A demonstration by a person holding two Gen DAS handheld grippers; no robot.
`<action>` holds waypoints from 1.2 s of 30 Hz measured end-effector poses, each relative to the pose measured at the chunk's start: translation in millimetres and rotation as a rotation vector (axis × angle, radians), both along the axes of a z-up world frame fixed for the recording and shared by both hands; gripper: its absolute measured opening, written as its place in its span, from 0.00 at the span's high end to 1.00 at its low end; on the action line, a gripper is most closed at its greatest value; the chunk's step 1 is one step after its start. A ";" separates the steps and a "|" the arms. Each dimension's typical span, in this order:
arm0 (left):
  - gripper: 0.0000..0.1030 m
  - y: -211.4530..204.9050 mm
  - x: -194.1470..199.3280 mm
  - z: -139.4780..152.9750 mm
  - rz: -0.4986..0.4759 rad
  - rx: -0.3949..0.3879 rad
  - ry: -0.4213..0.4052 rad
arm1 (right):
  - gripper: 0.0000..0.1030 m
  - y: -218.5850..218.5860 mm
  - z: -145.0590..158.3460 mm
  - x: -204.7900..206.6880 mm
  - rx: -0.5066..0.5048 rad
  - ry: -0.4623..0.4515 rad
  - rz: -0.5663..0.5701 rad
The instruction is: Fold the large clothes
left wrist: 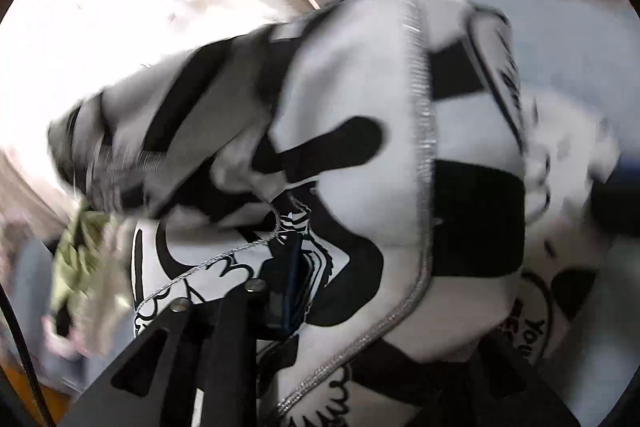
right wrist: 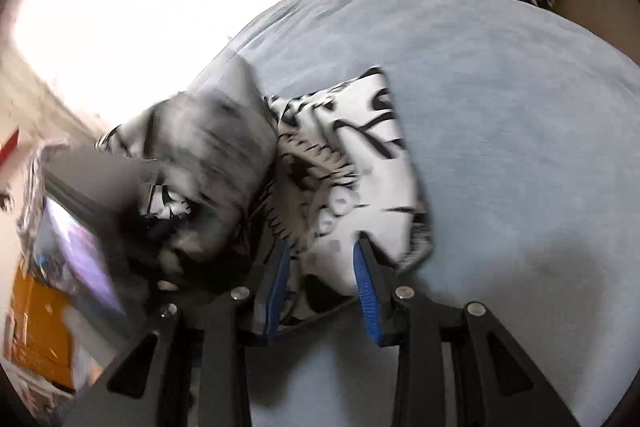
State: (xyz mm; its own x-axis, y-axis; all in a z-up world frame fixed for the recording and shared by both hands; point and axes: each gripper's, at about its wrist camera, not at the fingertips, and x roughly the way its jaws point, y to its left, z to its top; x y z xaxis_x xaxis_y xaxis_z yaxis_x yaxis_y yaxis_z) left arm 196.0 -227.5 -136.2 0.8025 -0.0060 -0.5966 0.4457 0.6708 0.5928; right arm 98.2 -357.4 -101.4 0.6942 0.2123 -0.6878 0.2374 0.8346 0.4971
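Seen from the left wrist, the left gripper sits low and left of centre, rolled to one side, with only one blue pad plainly showing. The garment bulges over and around it, filling most of the view; cloth lies against that pad, yet whether the jaws pinch it I cannot tell. The cloth is white with bold black cartoon prints, a grey stitched seam running down it, and its upper left part is blurred. A green rag lies at far left.

From the right wrist, the garment lies bunched on the pale blue bed, ahead and left of the right gripper. Its blue pads stand apart with a white fold between them, pressing on it from both sides, pointing downward
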 end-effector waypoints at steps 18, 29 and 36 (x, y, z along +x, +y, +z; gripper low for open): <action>0.31 51.7 -14.2 50.6 -0.067 -0.245 0.226 | 0.67 -19.8 -0.3 -5.4 0.058 -0.021 0.013; 0.30 170.4 6.2 106.6 0.278 -0.645 0.285 | 0.51 -4.8 36.0 50.4 0.052 -0.060 0.172; 0.30 230.2 42.7 62.4 0.412 -0.873 0.486 | 0.52 -10.3 0.5 125.6 0.178 0.069 0.340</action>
